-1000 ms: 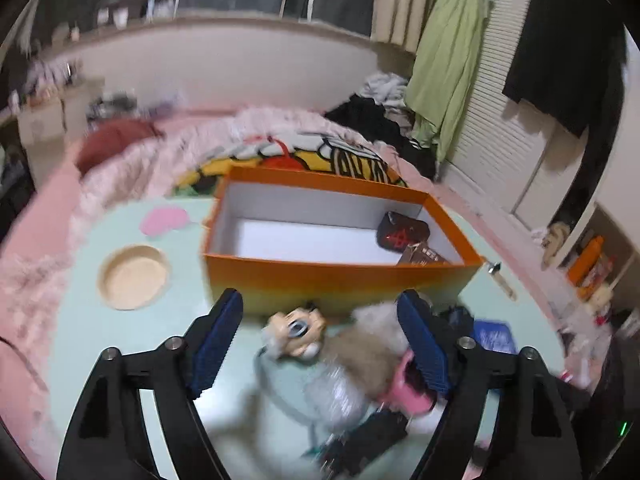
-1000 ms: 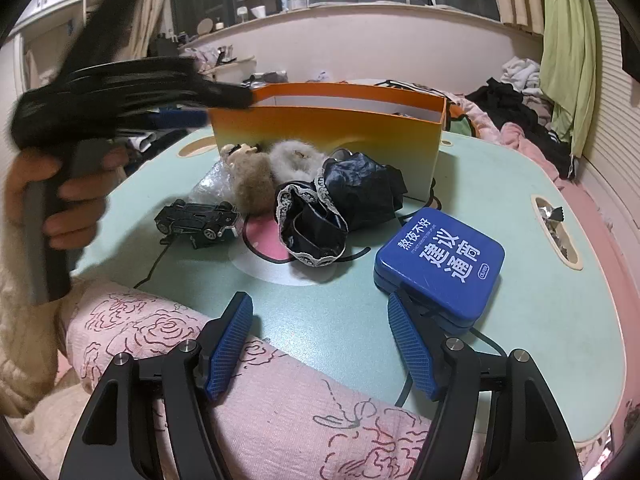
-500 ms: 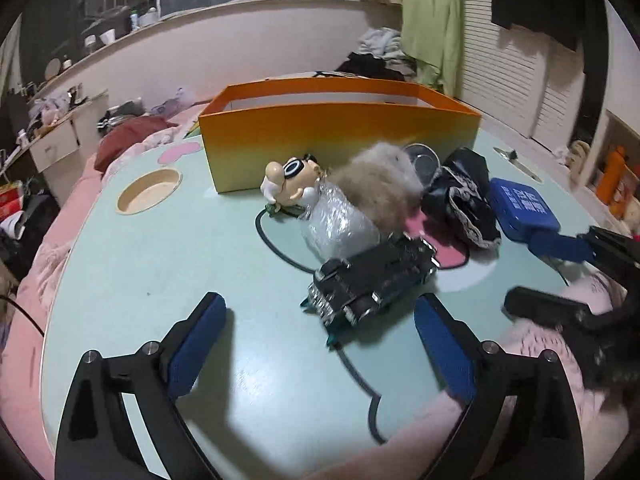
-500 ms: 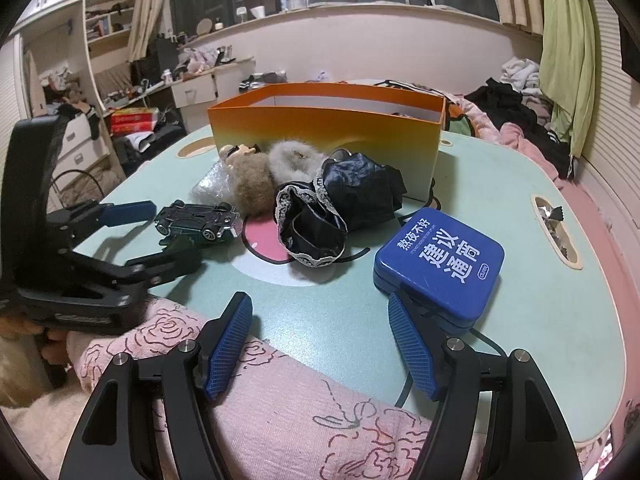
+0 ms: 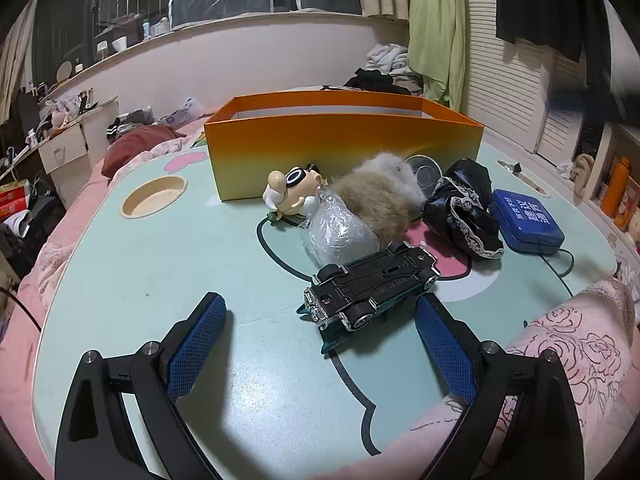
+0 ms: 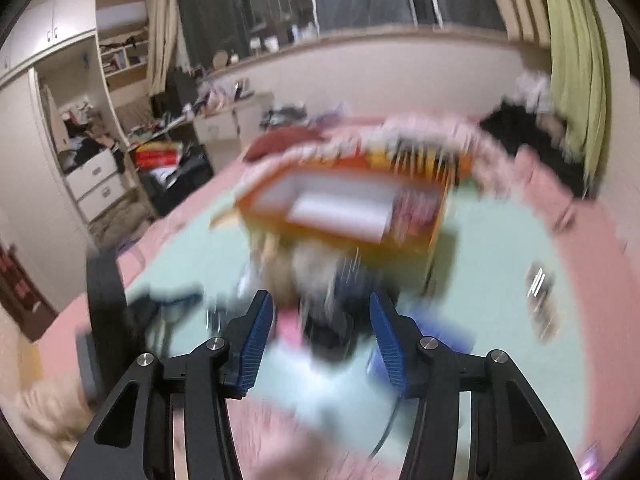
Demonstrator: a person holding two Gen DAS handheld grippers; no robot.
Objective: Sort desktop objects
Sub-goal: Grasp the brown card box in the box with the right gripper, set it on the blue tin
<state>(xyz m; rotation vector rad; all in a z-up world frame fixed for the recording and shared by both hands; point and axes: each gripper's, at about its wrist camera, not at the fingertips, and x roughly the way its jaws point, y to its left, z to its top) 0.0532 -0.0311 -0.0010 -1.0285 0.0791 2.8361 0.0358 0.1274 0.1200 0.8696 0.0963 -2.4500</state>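
Observation:
In the left wrist view, my left gripper (image 5: 320,320) is open and empty, low over the mint green table (image 5: 160,264). An upside-down black toy car (image 5: 370,286) lies just ahead of its right finger. Behind it lie a clear plastic bag (image 5: 340,232), a cartoon figurine (image 5: 292,188), a furry beige toy (image 5: 376,192), a black lace-trimmed item (image 5: 464,212) and a blue tin (image 5: 526,220). The orange box (image 5: 344,140) stands behind them. The right wrist view is motion-blurred; my right gripper (image 6: 320,324) is open and empty, raised above the pile, with the orange box (image 6: 344,212) ahead.
A round cup recess (image 5: 154,196) sits in the table's left side. A pink rose-print blanket (image 5: 560,344) covers the near right edge. Bed clutter, a dresser (image 5: 64,148) and hanging clothes (image 5: 436,28) surround the table. My left gripper shows blurred in the right view (image 6: 104,300).
My left gripper came down from above the box to table level and closer to the toy car. My right gripper rose quickly and now looks down over the pile toward the box.

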